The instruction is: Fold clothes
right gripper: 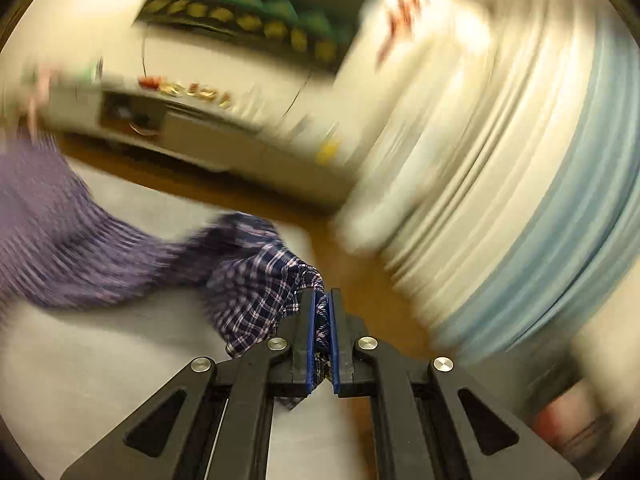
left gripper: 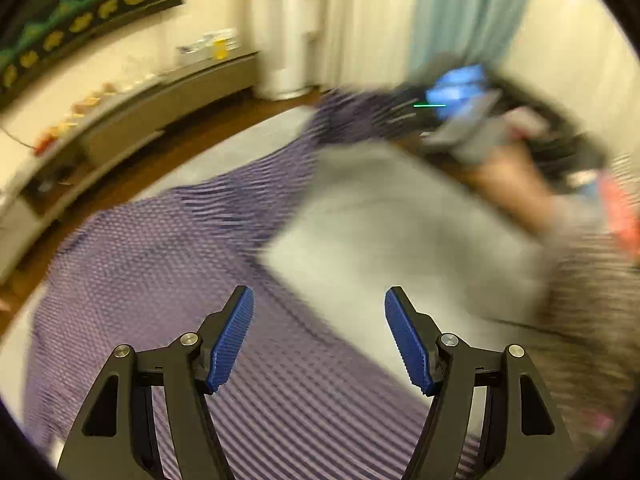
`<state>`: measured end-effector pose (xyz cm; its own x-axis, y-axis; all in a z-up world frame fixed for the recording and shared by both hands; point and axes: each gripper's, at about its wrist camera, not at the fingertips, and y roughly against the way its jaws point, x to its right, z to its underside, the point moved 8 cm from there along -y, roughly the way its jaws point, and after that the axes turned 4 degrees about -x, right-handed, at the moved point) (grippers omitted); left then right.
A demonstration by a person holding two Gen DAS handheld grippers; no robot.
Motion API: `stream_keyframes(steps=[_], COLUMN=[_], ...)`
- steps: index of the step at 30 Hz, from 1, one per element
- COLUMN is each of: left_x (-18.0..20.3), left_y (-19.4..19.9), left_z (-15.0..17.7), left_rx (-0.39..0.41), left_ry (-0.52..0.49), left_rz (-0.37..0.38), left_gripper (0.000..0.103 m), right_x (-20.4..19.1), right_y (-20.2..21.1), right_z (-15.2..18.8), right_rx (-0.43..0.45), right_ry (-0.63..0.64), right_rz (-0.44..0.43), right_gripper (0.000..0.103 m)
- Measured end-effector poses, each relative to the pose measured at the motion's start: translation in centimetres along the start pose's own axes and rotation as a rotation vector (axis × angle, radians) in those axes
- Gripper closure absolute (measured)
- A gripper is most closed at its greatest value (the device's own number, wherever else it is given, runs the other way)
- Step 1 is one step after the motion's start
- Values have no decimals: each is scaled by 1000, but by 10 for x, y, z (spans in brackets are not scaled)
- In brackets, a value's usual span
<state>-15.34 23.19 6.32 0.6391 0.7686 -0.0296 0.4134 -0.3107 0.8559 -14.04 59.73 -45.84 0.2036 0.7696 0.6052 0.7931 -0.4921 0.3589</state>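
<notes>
A purple plaid garment (left gripper: 160, 248) lies spread over a grey mat (left gripper: 400, 232) on the floor. My left gripper (left gripper: 319, 300) hovers above it, open, with nothing between its blue pads. In the left wrist view the right gripper (left gripper: 448, 104) shows at the upper right, blurred, at the garment's far corner. In the right wrist view my right gripper (right gripper: 323, 300) is shut on a bunched edge of the plaid garment (right gripper: 248, 280). The cloth trails away to the left over the grey mat (right gripper: 100, 360).
A long low cabinet (left gripper: 132, 108) with small items runs along the wall, under a dark wall hanging (left gripper: 80, 16). White and pale blue curtains (left gripper: 460, 12) hang at the back. A person's forearm (left gripper: 516, 184) and patterned sleeve (left gripper: 592, 300) reach in from the right. Wooden floor (left gripper: 140, 168) borders the mat.
</notes>
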Motion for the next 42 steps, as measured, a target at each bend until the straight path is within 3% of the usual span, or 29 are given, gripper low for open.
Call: stream_keyframes(steps=[2,5,6,7,9,12,14,15,18,20,23,25,26,27,28,30,32,36,42], left_x=[-32,-72,-84,-88,-95,-96,-96,-96,-99,-101,-102,-102,-102,-100,-100,-98,-95,-72,-2], left_y=[-55,-121,-137,-145,-156,-151,-147,-145,-135,-131,-127,-128,-128,-127,-130,-115,-95,-57,-69], left_z=[1,15,21,26,39,45,49,51,54,54,55,55,54,53,49,33,12,-47,-103], left_rx=[-78,-214,-245,-256,-270,-244,-238,-236,-230,-228,-234,-241,-249,-261,-264,-216,-148,-11,18], left_ry=[37,162,211,226,255,245,246,242,231,225,225,224,220,216,220,241,250,209,128], left_rz=[-96,-127,-130,-127,-117,-94,-87,-87,-79,-71,-71,-68,-63,-48,-27,17,51,94,214], left_gripper=[32,33,33,33,30,30,29,29,28,28,28,28,28,28,28,28,28,27,25], right_x=[-15,-37,-32,-20,8,47,63,60,45,31,43,58,65,73,79,84,131,151,143], right_y=[16,11,13,16,14,-20,-37,-50,-57,-64,-49,-37,-29,-20,-14,-10,37,61,109], right_z=[10,55,67,72,85,88,108,99,84,71,51,38,34,29,25,18,-6,-52,-96], right_rx=[63,-34,-77,-133,-242,-384,-482,-524,-598,-618,-608,-605,-604,-603,-597,-548,-439,-303,-245], right_ry=[151,217,176,98,-101,-503,-821,-946,-1095,-1001,-872,-811,-787,-762,-749,-790,-816,-866,-846], right_rz=[47,-90,-156,-227,-338,-446,-576,-652,-812,-756,-633,-573,-553,-532,-518,-533,-565,-677,-882], right_gripper=[92,87,75,65,57,56,55,54,54,53,49,53,64,93,96,99,100,100,100])
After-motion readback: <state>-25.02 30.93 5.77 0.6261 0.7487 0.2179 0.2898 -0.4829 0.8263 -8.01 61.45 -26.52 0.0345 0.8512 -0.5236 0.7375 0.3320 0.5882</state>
